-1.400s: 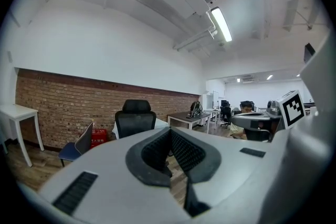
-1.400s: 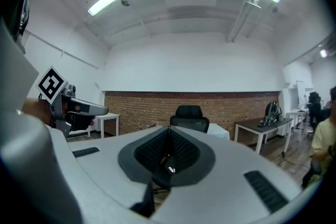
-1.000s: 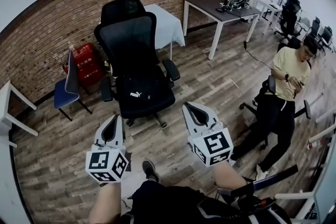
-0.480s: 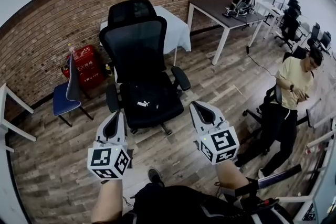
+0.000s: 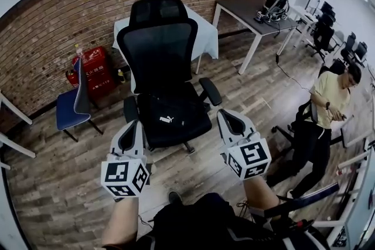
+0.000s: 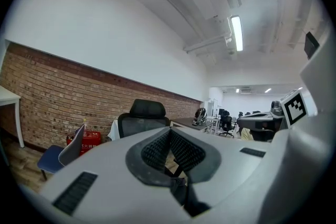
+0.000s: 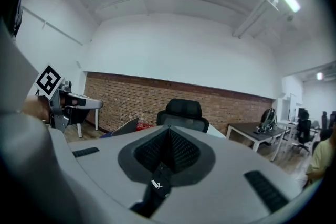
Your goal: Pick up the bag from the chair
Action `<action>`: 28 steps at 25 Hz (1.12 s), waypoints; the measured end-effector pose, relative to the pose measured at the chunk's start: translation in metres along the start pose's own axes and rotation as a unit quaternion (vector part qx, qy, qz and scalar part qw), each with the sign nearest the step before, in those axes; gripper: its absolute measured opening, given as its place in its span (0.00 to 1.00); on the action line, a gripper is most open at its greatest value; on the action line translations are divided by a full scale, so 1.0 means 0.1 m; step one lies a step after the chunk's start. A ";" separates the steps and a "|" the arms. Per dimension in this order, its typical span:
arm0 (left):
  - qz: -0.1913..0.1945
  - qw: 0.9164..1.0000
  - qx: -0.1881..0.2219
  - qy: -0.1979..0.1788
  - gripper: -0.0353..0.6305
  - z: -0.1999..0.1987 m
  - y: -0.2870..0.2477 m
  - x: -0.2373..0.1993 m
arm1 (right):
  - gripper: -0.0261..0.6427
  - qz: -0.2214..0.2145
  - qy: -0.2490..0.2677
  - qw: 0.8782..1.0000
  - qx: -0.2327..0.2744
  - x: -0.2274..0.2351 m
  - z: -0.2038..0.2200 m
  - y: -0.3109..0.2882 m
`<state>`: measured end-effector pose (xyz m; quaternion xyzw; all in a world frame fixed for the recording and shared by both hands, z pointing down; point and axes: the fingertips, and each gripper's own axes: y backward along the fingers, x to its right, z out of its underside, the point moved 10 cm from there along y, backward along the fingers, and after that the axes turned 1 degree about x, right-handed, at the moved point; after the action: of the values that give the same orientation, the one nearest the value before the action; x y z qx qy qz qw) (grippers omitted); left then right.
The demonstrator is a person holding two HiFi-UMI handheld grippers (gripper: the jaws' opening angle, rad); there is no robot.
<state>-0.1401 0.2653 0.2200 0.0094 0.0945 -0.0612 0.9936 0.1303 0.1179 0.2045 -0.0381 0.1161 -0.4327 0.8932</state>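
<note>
A black bag [image 5: 170, 117] with a small white logo lies on the seat of a black mesh office chair [image 5: 162, 44] in the middle of the head view. My left gripper [image 5: 135, 125] is held out level just short of the seat's front left corner, jaws shut and empty. On the other side, my right gripper [image 5: 225, 115] is near the seat's front right corner and right armrest, also shut with nothing in it. In the right gripper view the bag [image 7: 156, 184] and its logo show low behind the shut jaws, with the chair [image 7: 183, 109] beyond.
A blue chair [image 5: 69, 108] and a red fire-extinguisher box [image 5: 94, 70] stand at the brick wall on the left. A white-clothed table [image 5: 205, 32] is behind the office chair. A grey desk [image 5: 246, 9] carries a backpack [image 5: 276, 3]. A person [image 5: 328, 96] stands at right.
The office chair with the bag has come closer and lower in the head view as both grippers advanced towards it. Both jaws stayed shut.
</note>
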 end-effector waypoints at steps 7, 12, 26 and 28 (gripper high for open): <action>-0.005 1.000 0.000 0.007 0.07 0.03 -0.25 -0.27 | 0.07 -0.006 0.004 1.000 -0.010 0.01 -0.01 -0.38; -0.018 1.000 0.000 0.002 0.07 -0.01 -0.50 -0.37 | 0.07 -0.018 -0.002 1.000 -0.008 0.11 -0.01 -0.72; -0.036 0.999 -0.014 -0.026 0.07 -0.05 -1.81 -0.25 | 0.07 -0.028 -0.035 0.999 0.020 1.10 0.06 -1.65; -0.031 0.999 -0.012 -0.026 0.07 -0.06 -2.04 -0.17 | 0.07 -0.024 -0.038 0.999 0.018 1.29 0.11 -1.73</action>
<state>-0.1827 0.0655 0.2160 -0.0073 0.0695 -0.0915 0.9933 0.0784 -0.0911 0.2215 -0.0415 0.0733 -0.4544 0.8868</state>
